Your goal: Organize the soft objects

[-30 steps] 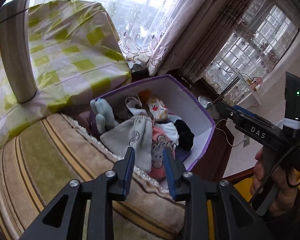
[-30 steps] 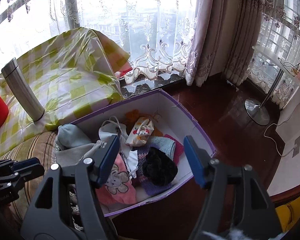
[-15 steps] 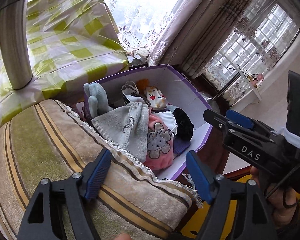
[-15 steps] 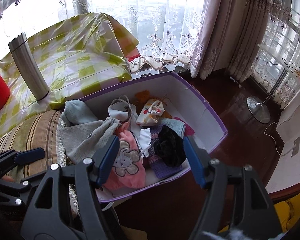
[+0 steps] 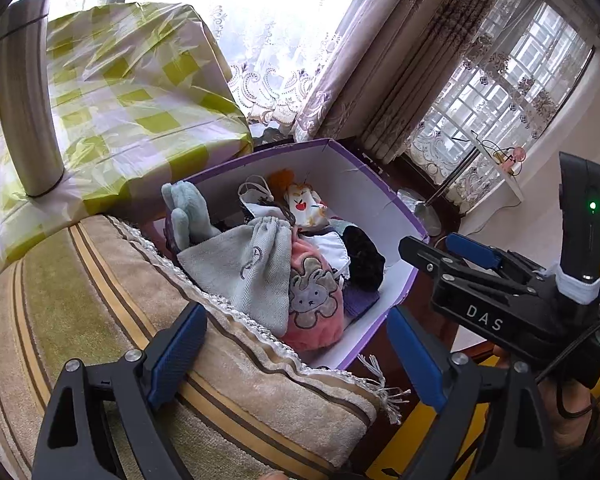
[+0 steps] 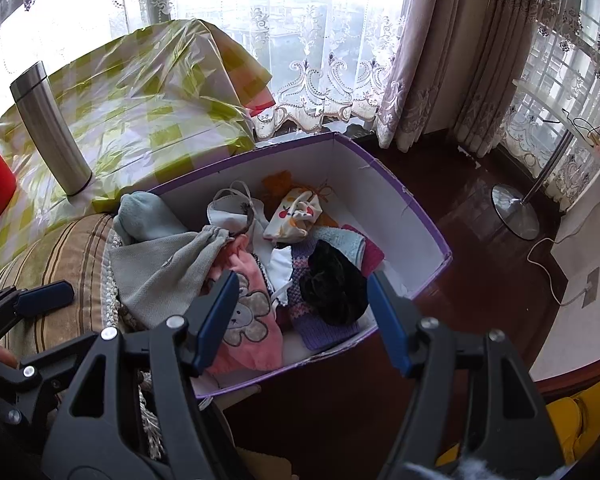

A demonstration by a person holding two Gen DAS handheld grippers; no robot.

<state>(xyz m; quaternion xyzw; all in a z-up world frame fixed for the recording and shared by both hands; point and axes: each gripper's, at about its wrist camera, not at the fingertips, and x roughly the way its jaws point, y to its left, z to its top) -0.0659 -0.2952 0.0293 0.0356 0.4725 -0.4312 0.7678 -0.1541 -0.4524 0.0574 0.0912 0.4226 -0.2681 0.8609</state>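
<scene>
The left hand-held gripper [image 5: 296, 354] had just been opening and stood wide and empty over the striped cushion [image 5: 100, 320]. Beside it, the grey drawstring pouch [image 5: 246, 266] lay draped over the near rim of the purple box [image 5: 396, 208], partly inside. The right hand-held gripper [image 6: 300, 312] hung half open, holding nothing, above the pink rabbit pouch [image 6: 248, 320]. Recommended: pinch one item only and lift it straight.

My left wrist camera looks steeply down along its fingers at the purple box [image 5: 384, 200] at twelve o'clock, striped cushion [image 5: 100, 320] close below. My right wrist camera sits nearer, above the box [image 6: 420, 216]. Both share the box, steel flask [image 5: 24, 96] and curtains [image 6: 420, 60].
</scene>
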